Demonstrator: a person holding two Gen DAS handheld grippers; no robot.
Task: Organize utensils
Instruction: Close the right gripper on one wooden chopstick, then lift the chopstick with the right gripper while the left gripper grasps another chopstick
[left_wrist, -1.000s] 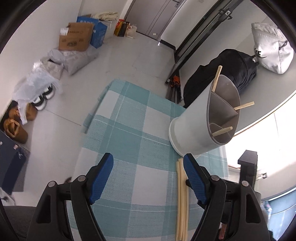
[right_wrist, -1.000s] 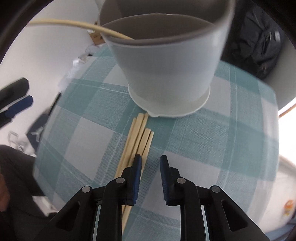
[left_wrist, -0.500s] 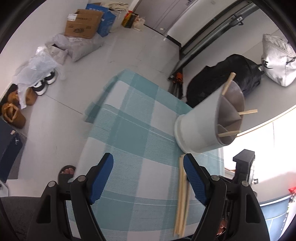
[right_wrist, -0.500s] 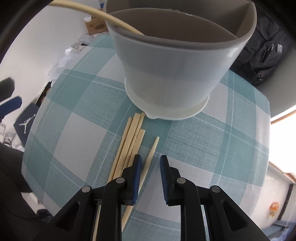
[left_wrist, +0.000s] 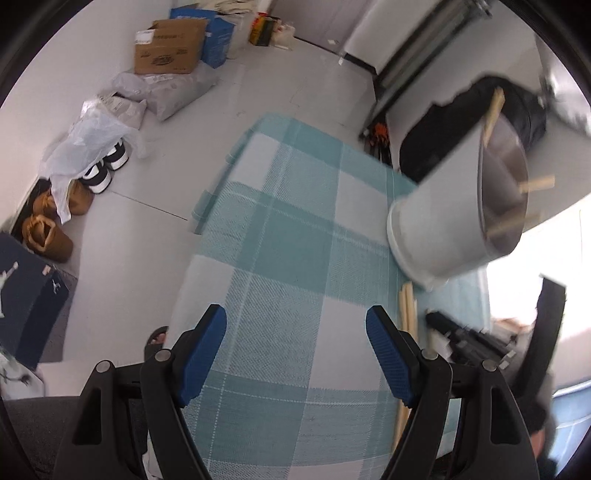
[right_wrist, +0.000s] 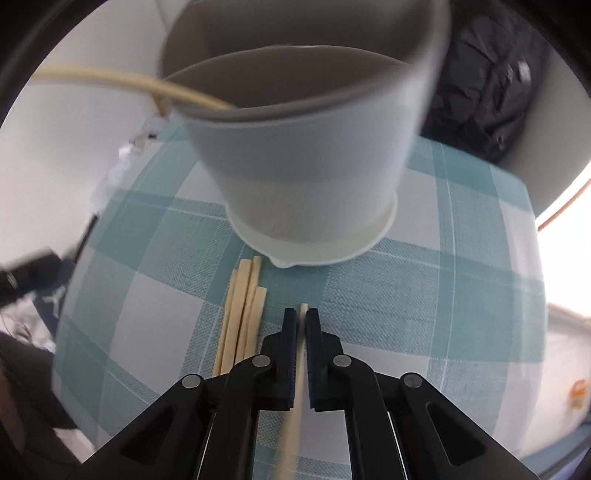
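A grey divided utensil holder (right_wrist: 306, 155) stands on the teal checked tablecloth (right_wrist: 406, 302) with a chopstick (right_wrist: 110, 79) leaning over its rim. In the left wrist view the holder (left_wrist: 447, 221) holds several chopsticks (left_wrist: 535, 184). My right gripper (right_wrist: 302, 314) is shut on one wooden chopstick (right_wrist: 298, 373), held just in front of the holder's base. Several loose chopsticks (right_wrist: 242, 314) lie on the cloth to its left. My left gripper (left_wrist: 295, 332) is open and empty above the cloth, left of the loose chopsticks (left_wrist: 406, 310).
A black backpack (left_wrist: 461, 122) sits behind the table. Cardboard boxes (left_wrist: 170, 46), bags and shoes (left_wrist: 105, 166) lie on the floor at left. A dark blue box (left_wrist: 22, 295) stands by the table's left edge.
My right gripper has closed on one chopstick and pulled it apart from the loose bundle. My left gripper has drifted left and back, staying open.
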